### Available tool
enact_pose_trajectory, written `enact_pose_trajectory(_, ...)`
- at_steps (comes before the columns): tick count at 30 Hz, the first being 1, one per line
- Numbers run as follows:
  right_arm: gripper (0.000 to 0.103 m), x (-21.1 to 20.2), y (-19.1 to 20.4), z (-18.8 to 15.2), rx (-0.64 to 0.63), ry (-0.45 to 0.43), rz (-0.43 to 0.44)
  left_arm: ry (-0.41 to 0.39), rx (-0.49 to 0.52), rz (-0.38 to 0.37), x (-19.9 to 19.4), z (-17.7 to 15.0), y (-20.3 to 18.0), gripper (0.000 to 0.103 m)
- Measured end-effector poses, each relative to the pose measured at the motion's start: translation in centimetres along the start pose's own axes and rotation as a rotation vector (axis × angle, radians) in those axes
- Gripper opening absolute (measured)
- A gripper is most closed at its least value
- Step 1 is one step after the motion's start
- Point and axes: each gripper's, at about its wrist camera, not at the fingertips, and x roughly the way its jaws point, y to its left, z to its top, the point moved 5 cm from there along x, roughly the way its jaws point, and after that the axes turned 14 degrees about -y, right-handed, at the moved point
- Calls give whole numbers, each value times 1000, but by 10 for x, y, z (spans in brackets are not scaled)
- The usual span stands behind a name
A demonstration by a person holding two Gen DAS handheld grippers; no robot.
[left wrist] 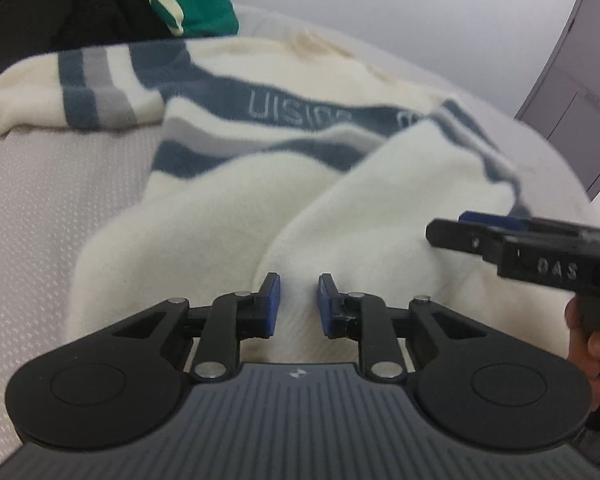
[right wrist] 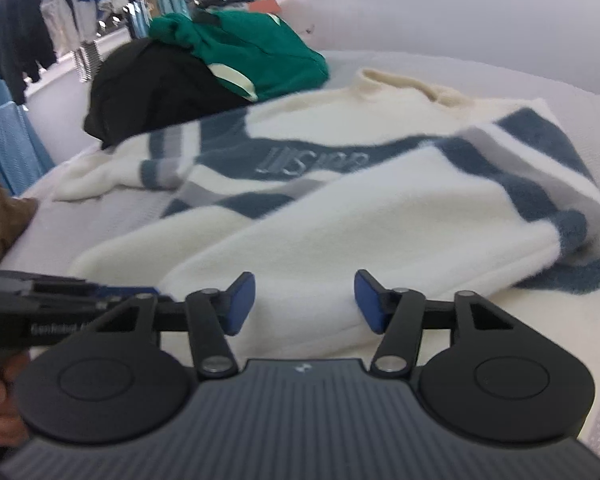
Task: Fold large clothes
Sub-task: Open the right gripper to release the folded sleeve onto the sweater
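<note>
While your left tool (left wrist: 298, 305) and right tool (right wrist: 304, 303) hover with jaws apart, the cream sweater (right wrist: 340, 208) lies on the bed (left wrist: 40, 208), collar (right wrist: 404, 80) pointing away lengthwise.

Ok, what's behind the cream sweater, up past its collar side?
Behind the cream sweater sits a pile: a green garment lying on a black garment. The sweater's edge overlaps the black one's front, so how far it runs underneath is hidden.
</note>
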Motion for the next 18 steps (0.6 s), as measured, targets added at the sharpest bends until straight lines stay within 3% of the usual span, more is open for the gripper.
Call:
enact_pose_trajectory(5,52,23,-8,-13,31,64,-28,-3,-14,7,5,0,3,25)
enact_pose_trajectory(9,52,28,-6,-17,7,60,-37,-29,-17,23,-1,5,2,26)
enact_pose_trajectory(14,51,24,-9,-17,24,44,-36,-101,-16,86,-17,19,9,41)
enact_pose_trajectory(18,51,20,-11,-16,46,26,-38,-153,-52,120,-27,36,21,44)
